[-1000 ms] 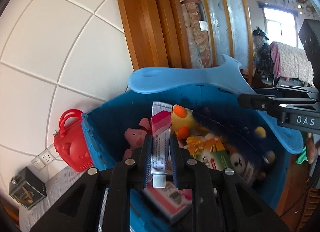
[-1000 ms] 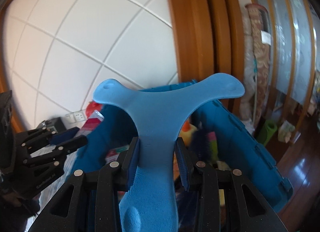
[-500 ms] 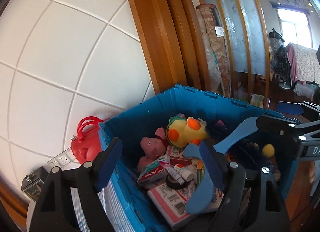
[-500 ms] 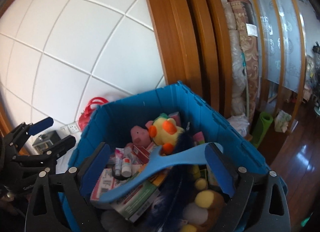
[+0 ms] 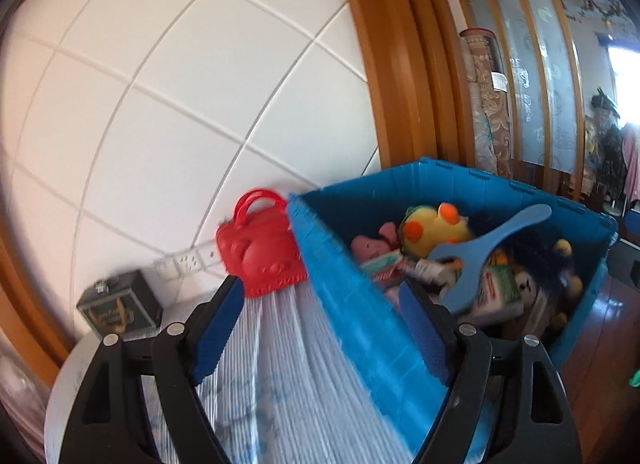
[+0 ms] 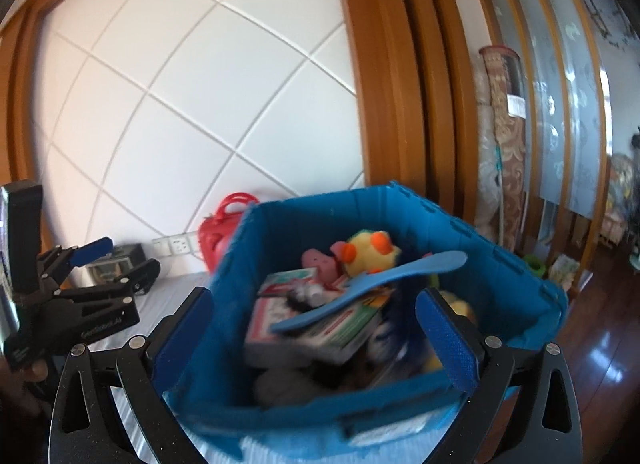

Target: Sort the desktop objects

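Observation:
A blue plastic crate (image 5: 360,304) (image 6: 304,215) holds several toys and boxes: a yellow duck (image 5: 436,227) (image 6: 372,256), a pink pig (image 5: 376,244) (image 6: 320,260), a toothpaste tube (image 5: 424,270) and a blue foam hanger-shaped piece (image 5: 488,248) (image 6: 372,288) lying on top. My left gripper (image 5: 320,332) is open and empty, over the crate's left wall. My right gripper (image 6: 316,340) is open and empty, above the crate's near side. The left gripper also shows in the right wrist view (image 6: 112,260).
A red toy handbag (image 5: 260,248) (image 6: 216,227) stands against the tiled wall left of the crate. A small dark box (image 5: 120,304) and wall sockets (image 5: 188,260) are further left. A striped cloth (image 5: 280,384) covers the table. Wooden door frame behind.
The left gripper let go of the toothpaste and the right let go of the blue foam piece; both now lie in the crate. Both grippers opened and pulled back leftward.

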Available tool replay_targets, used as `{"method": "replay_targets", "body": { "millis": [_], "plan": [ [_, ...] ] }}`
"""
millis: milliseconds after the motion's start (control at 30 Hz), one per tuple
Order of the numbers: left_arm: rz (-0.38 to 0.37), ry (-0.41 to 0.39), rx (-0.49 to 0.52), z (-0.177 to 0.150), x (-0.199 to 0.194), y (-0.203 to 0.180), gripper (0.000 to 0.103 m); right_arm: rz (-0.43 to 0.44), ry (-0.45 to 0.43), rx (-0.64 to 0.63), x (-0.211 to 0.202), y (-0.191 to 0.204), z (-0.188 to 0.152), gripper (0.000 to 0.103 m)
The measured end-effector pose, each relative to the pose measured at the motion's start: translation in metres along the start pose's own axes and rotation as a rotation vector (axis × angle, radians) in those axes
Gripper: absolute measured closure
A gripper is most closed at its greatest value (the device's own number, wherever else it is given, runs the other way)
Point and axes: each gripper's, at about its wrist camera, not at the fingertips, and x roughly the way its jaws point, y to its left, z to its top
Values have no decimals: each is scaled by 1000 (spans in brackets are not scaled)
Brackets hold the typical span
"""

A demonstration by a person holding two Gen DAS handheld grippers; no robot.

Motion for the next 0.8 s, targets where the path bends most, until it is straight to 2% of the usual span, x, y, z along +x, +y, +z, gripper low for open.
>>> {"method": "replay_targets", "body": {
  "millis": [167,367,567,800],
  "plan": [
    [69,36,-17,-31,-23,49,22,23,24,-8,-20,53,-22,0],
    [41,33,-5,-59,-43,83,22,-4,49,7,-34,103,-49,0],
    [-16,78,-24,-83,-46,86,22,-74,80,18,-48,116,-79,0],
    [-50,138,-45,-109,-50,74,22,-128,122,37,-48,100,-96,0]
  ]
}}
